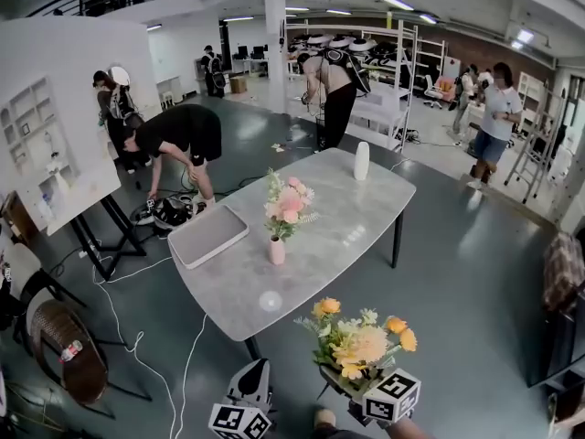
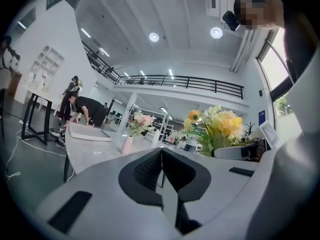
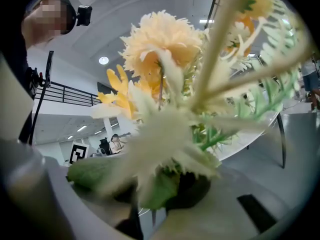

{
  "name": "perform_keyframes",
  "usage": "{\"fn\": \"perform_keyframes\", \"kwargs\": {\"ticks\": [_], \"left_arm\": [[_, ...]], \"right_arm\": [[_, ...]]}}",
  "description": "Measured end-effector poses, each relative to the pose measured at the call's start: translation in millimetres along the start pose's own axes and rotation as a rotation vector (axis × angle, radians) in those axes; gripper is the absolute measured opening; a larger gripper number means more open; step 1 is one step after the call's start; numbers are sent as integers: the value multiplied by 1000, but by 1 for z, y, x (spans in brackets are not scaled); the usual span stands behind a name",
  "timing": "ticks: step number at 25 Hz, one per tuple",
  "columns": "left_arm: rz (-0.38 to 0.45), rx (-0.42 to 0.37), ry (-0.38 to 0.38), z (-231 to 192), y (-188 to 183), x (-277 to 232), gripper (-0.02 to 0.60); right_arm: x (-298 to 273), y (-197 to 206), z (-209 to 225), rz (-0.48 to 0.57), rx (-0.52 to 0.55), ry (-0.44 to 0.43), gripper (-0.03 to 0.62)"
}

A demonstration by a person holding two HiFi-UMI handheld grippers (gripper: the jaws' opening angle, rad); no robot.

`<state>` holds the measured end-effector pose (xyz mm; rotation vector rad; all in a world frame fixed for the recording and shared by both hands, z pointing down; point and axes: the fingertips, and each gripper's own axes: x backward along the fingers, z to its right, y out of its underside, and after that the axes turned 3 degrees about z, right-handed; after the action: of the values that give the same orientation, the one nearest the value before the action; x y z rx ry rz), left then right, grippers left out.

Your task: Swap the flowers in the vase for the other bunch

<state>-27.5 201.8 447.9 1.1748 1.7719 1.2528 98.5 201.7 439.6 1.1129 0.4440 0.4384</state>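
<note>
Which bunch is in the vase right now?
The pink bunch, standing in the pink vase; the yellow bunch is held by the right gripper.

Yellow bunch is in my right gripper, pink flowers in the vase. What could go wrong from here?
The pink flowers sit in a slim vase; pulling them with the left gripper alone may tip it. The yellow bunch fills the right gripper view, so aiming its stems will be near blind.
</note>
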Motion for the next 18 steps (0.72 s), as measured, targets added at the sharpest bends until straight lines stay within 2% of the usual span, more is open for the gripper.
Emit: {"fn": "perform_keyframes", "kwargs": {"ticks": [4,8,18], "left_arm": [[7,1,-11,-18,0,-27,15],[3,6,-24,-36,1,-56,15],[-29,-4,-15,-42,18,-103,15]], "right_arm": [[-20,-8,24,16,-19,-2,101],[-46,-12,41,-11,-3,-25,101],[-69,-16,80,-29,8,-45,103]]}}
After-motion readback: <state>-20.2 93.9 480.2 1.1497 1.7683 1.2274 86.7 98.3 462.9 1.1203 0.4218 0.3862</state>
